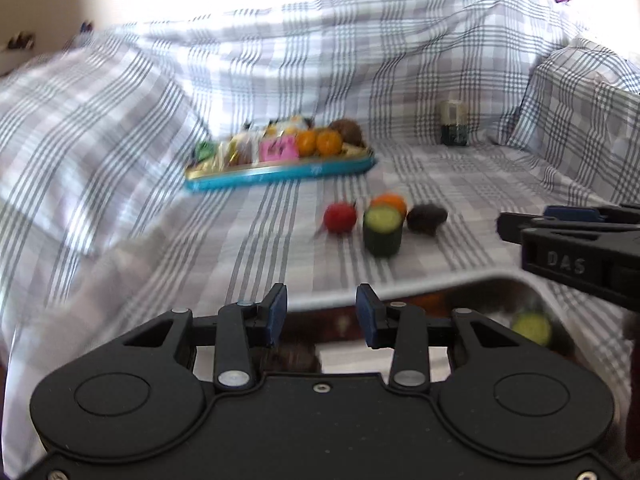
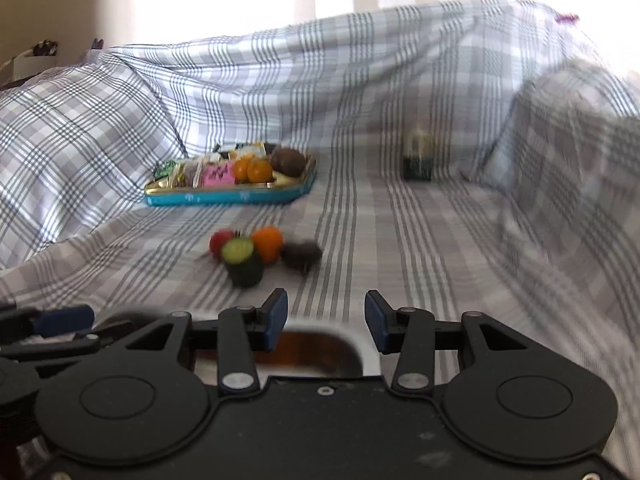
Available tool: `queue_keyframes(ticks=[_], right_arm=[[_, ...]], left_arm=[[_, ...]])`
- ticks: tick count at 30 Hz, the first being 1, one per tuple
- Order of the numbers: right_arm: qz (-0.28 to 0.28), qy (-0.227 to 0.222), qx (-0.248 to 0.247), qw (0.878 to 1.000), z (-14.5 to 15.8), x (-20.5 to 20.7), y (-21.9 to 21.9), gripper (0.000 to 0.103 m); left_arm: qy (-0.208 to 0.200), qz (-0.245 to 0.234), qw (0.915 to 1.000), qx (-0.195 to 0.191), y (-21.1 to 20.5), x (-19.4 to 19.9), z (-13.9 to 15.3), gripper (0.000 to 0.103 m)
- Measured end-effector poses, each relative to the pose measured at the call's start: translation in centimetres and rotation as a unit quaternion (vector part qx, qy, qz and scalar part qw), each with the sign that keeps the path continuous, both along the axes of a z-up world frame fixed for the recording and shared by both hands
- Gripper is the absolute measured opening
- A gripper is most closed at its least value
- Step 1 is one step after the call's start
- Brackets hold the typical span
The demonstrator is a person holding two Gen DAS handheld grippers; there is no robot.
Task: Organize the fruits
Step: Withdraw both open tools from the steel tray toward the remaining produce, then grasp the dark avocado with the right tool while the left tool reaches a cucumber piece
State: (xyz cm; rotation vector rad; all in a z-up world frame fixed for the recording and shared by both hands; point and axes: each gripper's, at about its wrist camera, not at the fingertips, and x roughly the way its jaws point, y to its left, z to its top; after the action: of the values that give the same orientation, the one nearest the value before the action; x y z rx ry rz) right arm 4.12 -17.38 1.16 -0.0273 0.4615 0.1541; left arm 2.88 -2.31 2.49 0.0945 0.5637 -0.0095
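On the checked cloth lie a red tomato (image 1: 340, 218), a cut cucumber piece (image 1: 383, 232), an orange (image 1: 390, 202) and a dark brown fruit (image 1: 427, 219); they also show in the right wrist view: tomato (image 2: 221, 241), cucumber (image 2: 243, 262), orange (image 2: 267, 243), dark fruit (image 2: 301, 255). A teal tray (image 1: 280, 172) behind them holds two oranges (image 1: 320, 142), a brown fruit (image 1: 347, 130) and snack packets. My left gripper (image 1: 321, 314) is open and empty, near the front edge. My right gripper (image 2: 326, 318) is open and empty, short of the fruits.
A small cream and dark box (image 1: 454, 122) stands at the back right. Cloth-covered cushions rise at the left (image 1: 80, 152) and right (image 1: 580, 104). A shiny metal surface (image 1: 480, 312) lies at the front edge under the grippers.
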Motion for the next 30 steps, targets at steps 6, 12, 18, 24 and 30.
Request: queue_keyframes(ticks=[6,12,18,24,30], right_arm=[[0.008,0.002,-0.012,1.000,-0.4,4.6,-0.3,0.046],[0.009,0.048,0.010,0.999,-1.3,8.7,-1.0,0.046],[-0.027,0.071,0.044,0.996,-1.9,9.8,-2.6,0.046],[-0.033,0.077,0.061,0.995,-1.8,10.0,-3.1,0.046],[0.000,0.079,0.047,0.996,-1.7,10.1,-1.9,0.046]], left_arm=[[-0.009,-0.020,0.9997,0.014,-1.1,3.5,0.7,0.047],[0.004,-0.048,0.9988,0.008,-2.1,6.1,0.3,0.048],[0.004,-0.081,0.9963,0.028,-3.7,6.9,-0.6,0.048],[0.005,-0.062,0.9968,0.050,-4.1,8.3,-1.2,0.052],[0.022,0.006,0.9997,0.007,-0.4,9.8,-1.1,0.052]])
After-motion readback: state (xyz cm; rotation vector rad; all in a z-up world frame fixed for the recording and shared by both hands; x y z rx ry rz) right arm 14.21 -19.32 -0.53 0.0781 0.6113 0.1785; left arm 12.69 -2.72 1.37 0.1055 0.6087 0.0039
